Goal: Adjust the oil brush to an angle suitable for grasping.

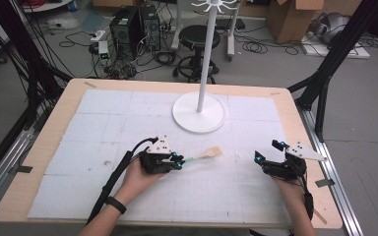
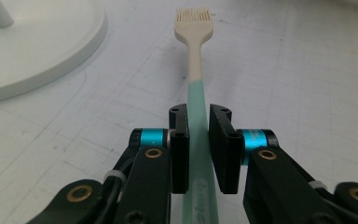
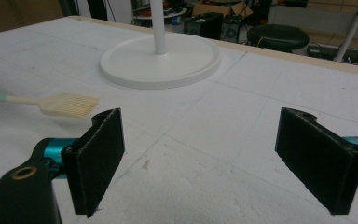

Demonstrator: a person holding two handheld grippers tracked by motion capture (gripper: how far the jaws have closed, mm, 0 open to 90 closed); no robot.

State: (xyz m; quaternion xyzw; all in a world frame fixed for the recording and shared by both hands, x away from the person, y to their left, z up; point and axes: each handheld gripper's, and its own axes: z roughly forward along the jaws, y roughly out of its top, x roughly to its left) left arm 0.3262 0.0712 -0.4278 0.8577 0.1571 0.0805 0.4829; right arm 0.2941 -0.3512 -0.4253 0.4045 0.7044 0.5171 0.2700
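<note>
1. Brush [image 1: 204, 155] lies on the white mat, handle clamped in the left gripper [image 1: 178, 162], bristle head pointing away toward the right gripper [image 1: 258, 160].
2. Right gripper's jaws gape, holding nothing, well apart from the bristles.

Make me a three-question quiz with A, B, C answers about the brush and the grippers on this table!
1. Where is the white stand?
A. Far side of the table
B. Under the table
C. In a hand

2. What colour is the brush handle near the left gripper?
A. Red
B. Mint green
C. Black

3. How is the right gripper?
A. Shut on the brush
B. Open
C. Holding the stand

Answers: 1 A, its base sits beyond both grippers. 2 B, green runs between the jaws. 3 B, its jaws stand wide apart with nothing between.
</note>
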